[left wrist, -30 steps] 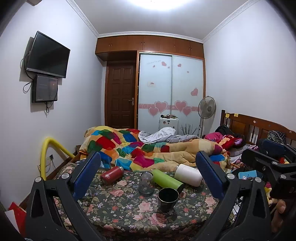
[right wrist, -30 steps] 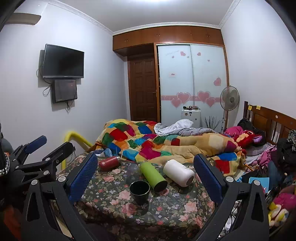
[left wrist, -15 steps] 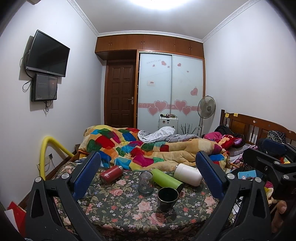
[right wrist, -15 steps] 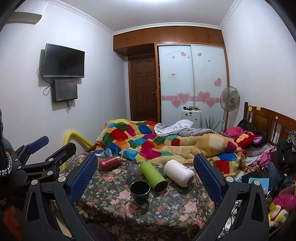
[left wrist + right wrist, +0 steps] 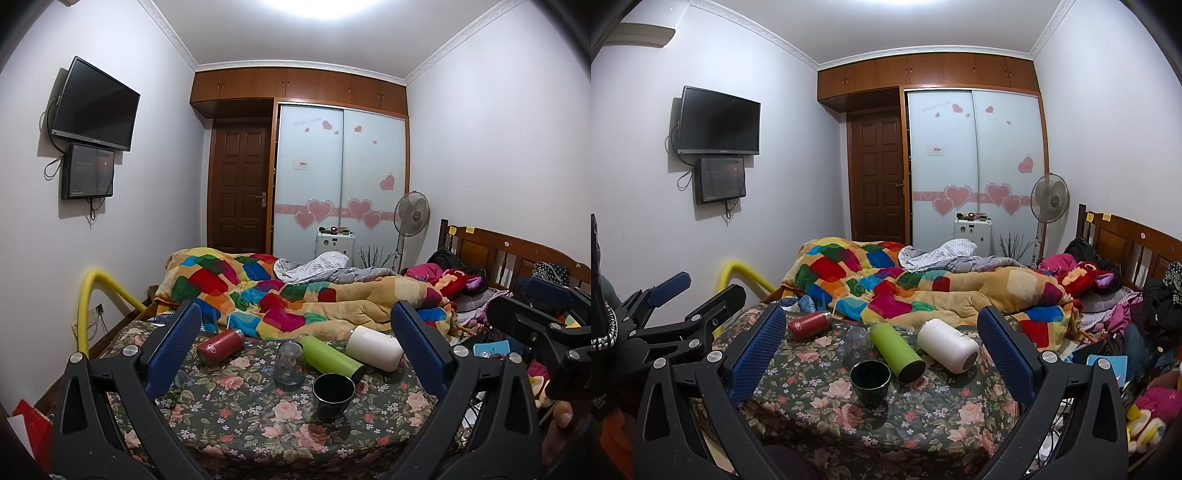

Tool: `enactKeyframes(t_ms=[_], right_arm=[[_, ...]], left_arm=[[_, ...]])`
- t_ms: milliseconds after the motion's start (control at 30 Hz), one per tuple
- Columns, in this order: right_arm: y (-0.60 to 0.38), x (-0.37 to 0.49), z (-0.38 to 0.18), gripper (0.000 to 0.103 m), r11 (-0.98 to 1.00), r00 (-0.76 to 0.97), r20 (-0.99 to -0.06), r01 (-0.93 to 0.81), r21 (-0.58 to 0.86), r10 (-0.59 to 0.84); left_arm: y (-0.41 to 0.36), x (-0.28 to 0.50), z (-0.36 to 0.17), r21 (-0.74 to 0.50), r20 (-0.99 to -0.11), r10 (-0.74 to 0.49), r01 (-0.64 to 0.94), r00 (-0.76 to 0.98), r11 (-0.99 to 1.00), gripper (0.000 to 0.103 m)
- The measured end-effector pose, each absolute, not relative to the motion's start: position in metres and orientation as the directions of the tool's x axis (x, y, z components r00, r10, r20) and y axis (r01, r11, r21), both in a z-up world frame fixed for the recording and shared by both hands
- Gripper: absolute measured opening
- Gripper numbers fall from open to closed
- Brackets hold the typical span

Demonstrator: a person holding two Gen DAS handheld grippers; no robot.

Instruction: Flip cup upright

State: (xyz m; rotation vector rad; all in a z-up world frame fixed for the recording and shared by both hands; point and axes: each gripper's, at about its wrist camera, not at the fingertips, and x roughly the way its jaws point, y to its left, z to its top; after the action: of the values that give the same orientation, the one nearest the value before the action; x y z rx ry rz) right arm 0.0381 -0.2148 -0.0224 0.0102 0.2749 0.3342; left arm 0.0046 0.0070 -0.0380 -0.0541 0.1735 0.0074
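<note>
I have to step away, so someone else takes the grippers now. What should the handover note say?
Left gripper: jaws wide open, empty, back from the table.
Right gripper: likewise.
On the floral table: dark cup upright at front; clear glass behind it, apparently upside down; red bottle, green bottle and white bottle lie on their sides.
Done: nothing gripped.
Left: flip the glass, probably.
</note>
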Motion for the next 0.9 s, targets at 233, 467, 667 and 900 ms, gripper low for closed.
enactKeyframes(t_ms=[233,467,667,900], right_arm=[[-0.2151,0.0374,-0.0219,0.103,0.945,0.907,-0.266,-0.324,0.055,0.326],[-0.2147,0.0377,-0.0218,0.103,0.945,0.907,-0.267,-0.323,0.054,0.325],[-0.2142,0.0380,-0.0220,0.103,0.945,0.908,-0.266,-0.322,0.053,0.324],[-0.2146,0.0385,-0.0209,0.103,0.945,0.908,-0.267,-0.322,0.052,0.324]], left_arm=[[0.0054,0.0054,-0.0385,-0.057,-0.174,-0.004,-0.006,0.985,0.998,0.103],[0.0001,0.0073,-0.0385,-0.061,-0.179,-0.020,0.009,0.984,0.998,0.103],[0.0008,0.0096,-0.0377,-0.067,-0.187,-0.025,0.012,0.982,0.998,0.103],[0.0042,0.0110,-0.0386,-0.079,-0.192,-0.026,0.011,0.981,0.997,0.103]])
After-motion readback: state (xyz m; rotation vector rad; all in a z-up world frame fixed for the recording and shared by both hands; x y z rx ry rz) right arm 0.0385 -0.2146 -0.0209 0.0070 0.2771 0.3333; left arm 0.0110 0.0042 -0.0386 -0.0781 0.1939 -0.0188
